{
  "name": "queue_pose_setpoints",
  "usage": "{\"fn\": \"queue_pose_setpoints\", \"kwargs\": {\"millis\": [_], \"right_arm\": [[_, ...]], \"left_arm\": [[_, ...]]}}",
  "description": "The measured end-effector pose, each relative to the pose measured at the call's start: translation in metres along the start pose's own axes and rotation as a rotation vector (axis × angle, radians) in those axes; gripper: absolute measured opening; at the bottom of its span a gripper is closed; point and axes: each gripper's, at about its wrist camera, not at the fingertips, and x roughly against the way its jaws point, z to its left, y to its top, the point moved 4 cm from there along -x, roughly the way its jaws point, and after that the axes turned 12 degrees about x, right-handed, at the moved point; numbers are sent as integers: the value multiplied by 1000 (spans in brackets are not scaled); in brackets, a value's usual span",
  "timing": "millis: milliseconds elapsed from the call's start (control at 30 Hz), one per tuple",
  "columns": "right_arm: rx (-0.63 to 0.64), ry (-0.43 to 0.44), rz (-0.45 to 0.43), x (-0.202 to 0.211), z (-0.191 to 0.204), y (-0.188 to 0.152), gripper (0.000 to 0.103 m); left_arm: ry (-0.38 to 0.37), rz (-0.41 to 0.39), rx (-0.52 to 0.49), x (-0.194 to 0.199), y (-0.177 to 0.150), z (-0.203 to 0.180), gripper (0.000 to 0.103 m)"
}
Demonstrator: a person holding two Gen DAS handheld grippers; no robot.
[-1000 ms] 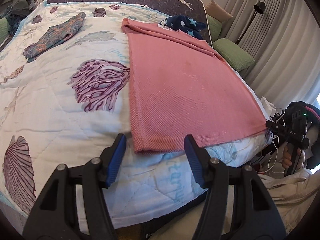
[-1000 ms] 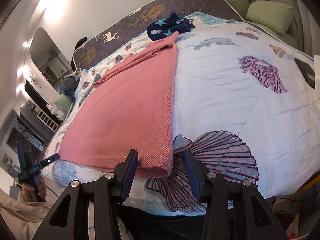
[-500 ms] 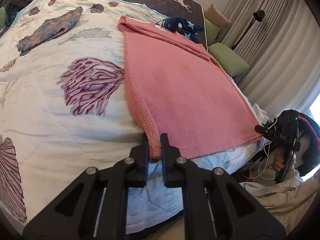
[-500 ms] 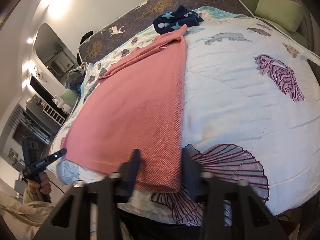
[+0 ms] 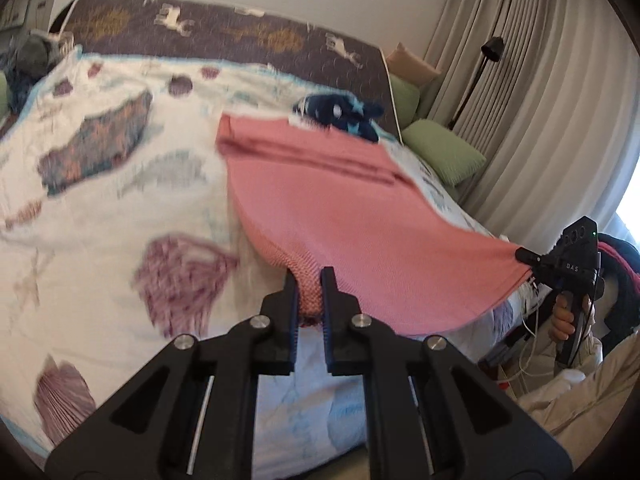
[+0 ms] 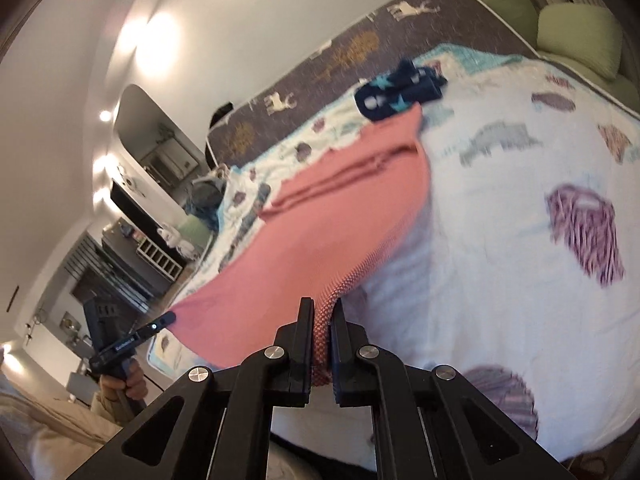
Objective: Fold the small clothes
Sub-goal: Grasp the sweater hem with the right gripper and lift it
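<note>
A pink knit garment (image 5: 360,216) lies lengthwise on the bed, its near end raised off the quilt. My left gripper (image 5: 309,280) is shut on its near left corner. My right gripper (image 6: 322,312) is shut on its near right corner, and it also shows in the left wrist view (image 5: 528,258) holding that corner. The garment (image 6: 304,248) sags between the two grips. Its far end is folded and rests on the quilt (image 5: 120,240). My left gripper shows in the right wrist view (image 6: 170,317) at the garment's other corner.
A navy star-print garment (image 5: 340,114) lies at the far end by the headboard (image 5: 224,32). A folded patterned garment (image 5: 96,140) lies to the left on the quilt. Green pillows (image 5: 444,152) and curtains (image 5: 540,80) stand to the right of the bed.
Both grippers closed on the pink garment's near corners and lifted that end off the quilt. Both views have tilted upward.
</note>
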Motion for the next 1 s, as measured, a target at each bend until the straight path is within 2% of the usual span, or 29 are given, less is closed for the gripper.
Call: {"fn": "queue_pose_setpoints", "kwargs": {"millis": [233, 567, 800, 1000], "right_arm": [[53, -7, -55, -3, 2, 41, 6], [164, -34, -166, -24, 5, 126, 6], [195, -120, -201, -59, -12, 184, 6], [236, -212, -175, -111, -31, 227, 6]], "left_arm": [[14, -101, -58, -4, 42, -18, 11], [57, -227, -154, -25, 119, -42, 11], [134, -263, -188, -65, 174, -45, 11], [193, -256, -191, -116, 209, -38, 11]]}}
